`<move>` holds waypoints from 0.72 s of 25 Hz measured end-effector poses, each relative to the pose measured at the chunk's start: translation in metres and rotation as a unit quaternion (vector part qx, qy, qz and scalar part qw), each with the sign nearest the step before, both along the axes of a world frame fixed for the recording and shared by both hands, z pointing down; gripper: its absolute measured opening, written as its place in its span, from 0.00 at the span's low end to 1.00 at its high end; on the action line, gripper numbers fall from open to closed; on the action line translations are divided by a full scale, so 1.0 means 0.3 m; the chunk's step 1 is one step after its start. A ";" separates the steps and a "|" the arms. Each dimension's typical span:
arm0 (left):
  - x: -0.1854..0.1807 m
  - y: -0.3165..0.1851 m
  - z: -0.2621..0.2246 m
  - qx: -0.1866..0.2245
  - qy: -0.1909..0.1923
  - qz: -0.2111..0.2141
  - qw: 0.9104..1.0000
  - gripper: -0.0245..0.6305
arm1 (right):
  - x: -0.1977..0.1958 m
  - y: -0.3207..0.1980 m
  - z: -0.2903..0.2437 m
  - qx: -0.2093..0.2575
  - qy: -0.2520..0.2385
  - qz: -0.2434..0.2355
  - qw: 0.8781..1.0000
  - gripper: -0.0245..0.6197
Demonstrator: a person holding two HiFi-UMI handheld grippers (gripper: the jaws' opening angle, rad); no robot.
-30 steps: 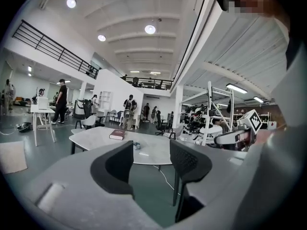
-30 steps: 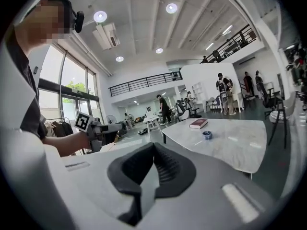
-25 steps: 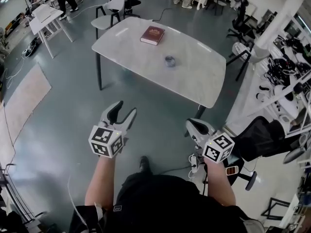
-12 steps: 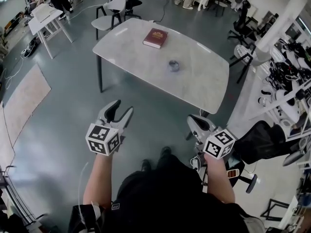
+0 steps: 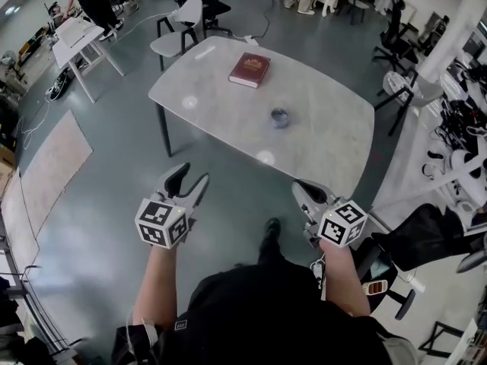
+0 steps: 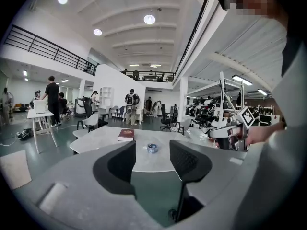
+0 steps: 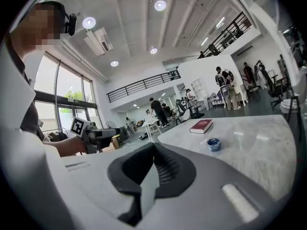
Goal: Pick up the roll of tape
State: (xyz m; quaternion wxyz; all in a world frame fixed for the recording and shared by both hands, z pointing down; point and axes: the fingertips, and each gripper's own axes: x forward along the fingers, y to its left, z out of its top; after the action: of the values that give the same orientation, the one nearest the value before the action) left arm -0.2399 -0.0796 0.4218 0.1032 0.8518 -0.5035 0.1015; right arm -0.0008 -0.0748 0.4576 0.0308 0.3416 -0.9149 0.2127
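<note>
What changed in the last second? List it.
The person has stepped closer to the table, which sits nearer in the head view. Nothing was grasped or released. The left hand-held gripper stays open, the right hand-held gripper shut and empty. The roll of tape and red book lie where they were.

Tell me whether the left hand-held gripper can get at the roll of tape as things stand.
Probably not: the left hand-held gripper, jaws open, hangs over the floor short of the table, and the roll of tape lies well in from its edge. Nothing blocks the way.
</note>
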 end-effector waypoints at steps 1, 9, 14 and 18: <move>0.017 -0.053 0.007 -0.004 0.000 -0.001 1.000 0.39 | 0.015 -0.053 0.006 -0.002 -0.002 0.000 1.000 0.04; 0.278 -0.491 0.066 -0.027 -0.009 0.016 0.999 0.38 | 0.222 -0.519 0.085 -0.028 -0.006 -0.004 1.000 0.04; 0.391 -0.682 0.087 -0.037 -0.008 0.020 0.999 0.38 | 0.284 -0.730 0.061 -0.021 -0.005 -0.022 1.000 0.04; 0.443 -0.797 0.095 -0.044 -0.006 0.030 0.999 0.36 | 0.303 -0.845 0.060 -0.020 0.002 -0.025 0.999 0.04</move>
State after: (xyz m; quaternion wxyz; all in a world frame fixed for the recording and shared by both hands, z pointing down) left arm -0.1071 -0.3188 0.4504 0.1340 0.8606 -0.4734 0.1316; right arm 0.0901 -0.3283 0.4756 0.0446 0.3185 -0.9186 0.2295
